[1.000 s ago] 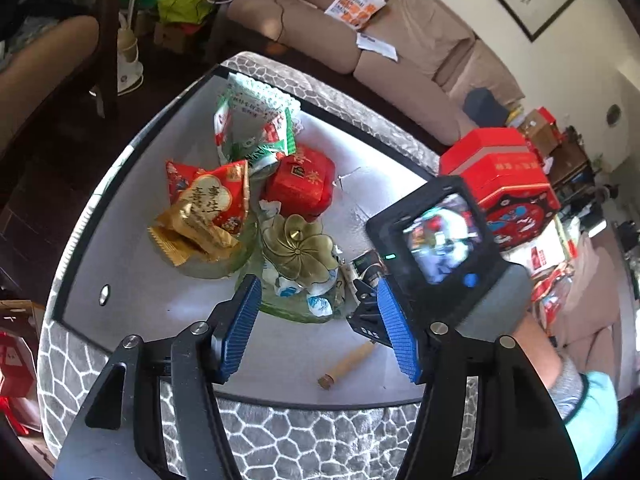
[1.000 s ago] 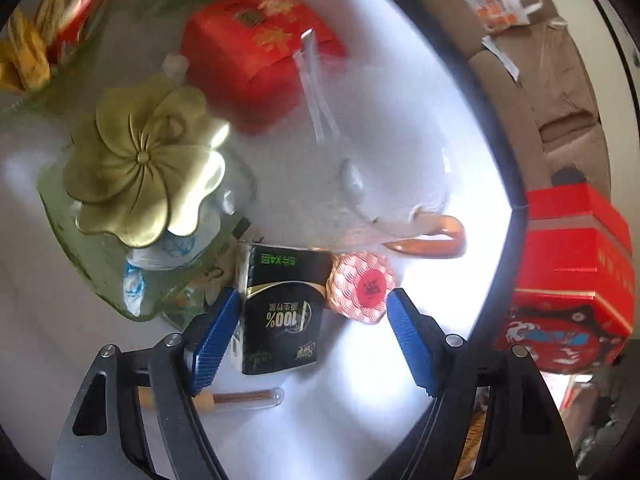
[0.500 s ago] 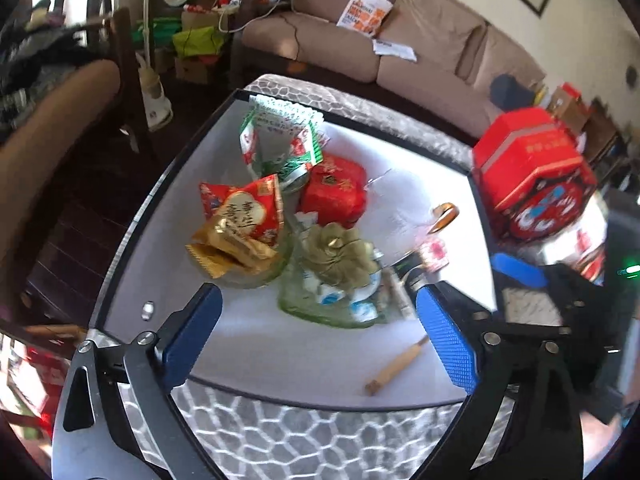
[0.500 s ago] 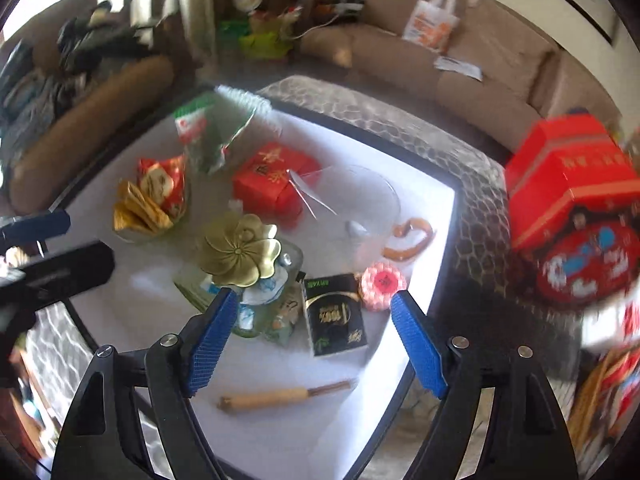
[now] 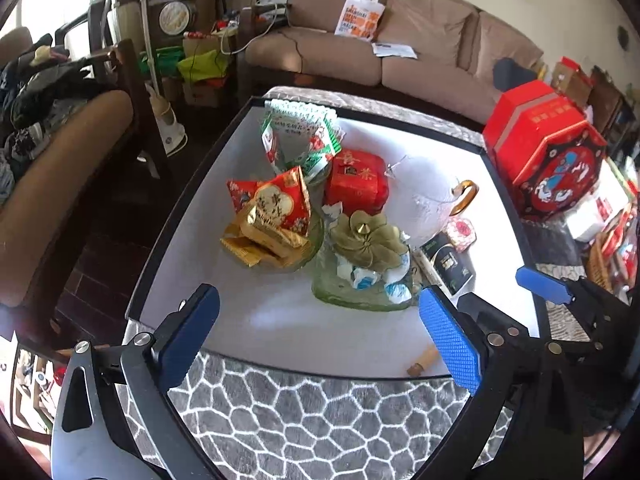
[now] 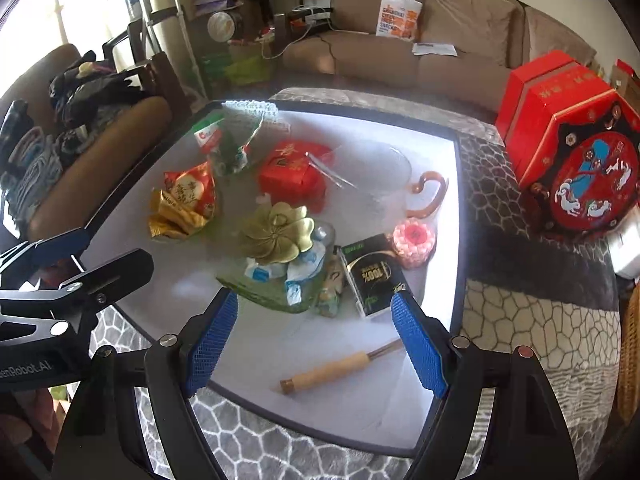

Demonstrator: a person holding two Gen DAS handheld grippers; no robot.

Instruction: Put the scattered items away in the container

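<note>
A green glass dish (image 5: 352,296) (image 6: 272,294) holds wrapped candies and a gold flower lid (image 5: 366,238) (image 6: 278,232). Beside it lie a black carton (image 5: 446,262) (image 6: 372,276), a pink round sweet (image 5: 460,230) (image 6: 414,238) and a wooden-handled stick (image 5: 424,360) (image 6: 336,366). A red box (image 5: 356,182) (image 6: 294,176), snack packets (image 5: 272,216) (image 6: 186,200) and a clear glass cup with amber handle (image 5: 464,196) (image 6: 430,194) stand behind. My left gripper (image 5: 320,332) and right gripper (image 6: 314,340) are both open and empty, held above the table's near edge.
The white table (image 5: 280,320) has a dark rim over a grey patterned cloth (image 5: 320,420). A big red gift box (image 5: 548,152) (image 6: 576,148) stands to the right. A brown sofa is behind and a chair at the left.
Both grippers have pulled back and up from the table, so the whole table shows now. The left gripper's jaws have opened wider. Nothing was picked up.
</note>
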